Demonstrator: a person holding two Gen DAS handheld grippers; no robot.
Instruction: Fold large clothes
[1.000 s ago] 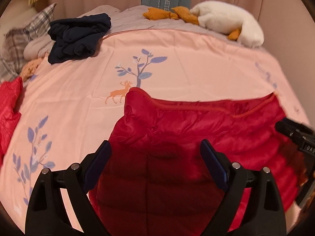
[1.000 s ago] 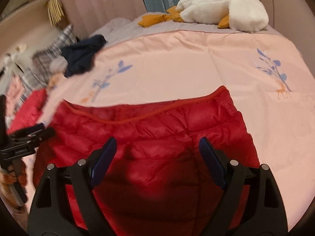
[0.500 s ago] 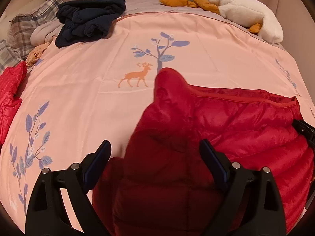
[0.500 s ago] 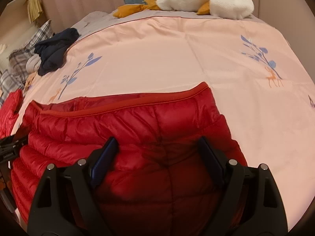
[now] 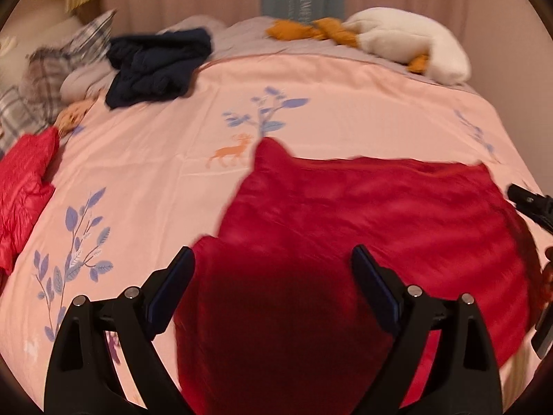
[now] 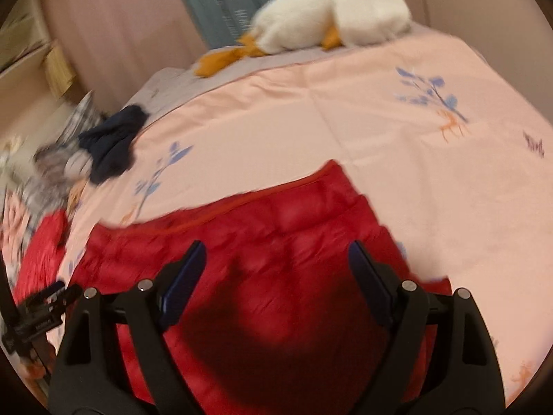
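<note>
A red quilted down jacket [image 5: 363, 214] lies spread on the pink bedspread [image 5: 166, 159], its far left corner standing up in a peak. My left gripper [image 5: 273, 269] hovers over the jacket's near left part, jaws wide apart with only cloth below them. The same jacket [image 6: 293, 228] fills the lower half of the right wrist view, where my right gripper [image 6: 276, 266] stands open above its near right part. Each gripper shows at the other view's edge. Both views are motion-blurred.
A dark navy garment [image 5: 155, 65] lies crumpled at the far left, beside plaid pillows [image 5: 52, 72]. Another red garment [image 5: 20, 186] lies at the left edge. A white plush goose [image 5: 408, 45] with orange feet rests at the bed's head, against a curtain.
Both grippers swung forward over the jacket half a second ago and have since pulled back and tilted up; the right view has rolled. The jacket's far left corner now stands peaked. Both jaws stayed open.
</note>
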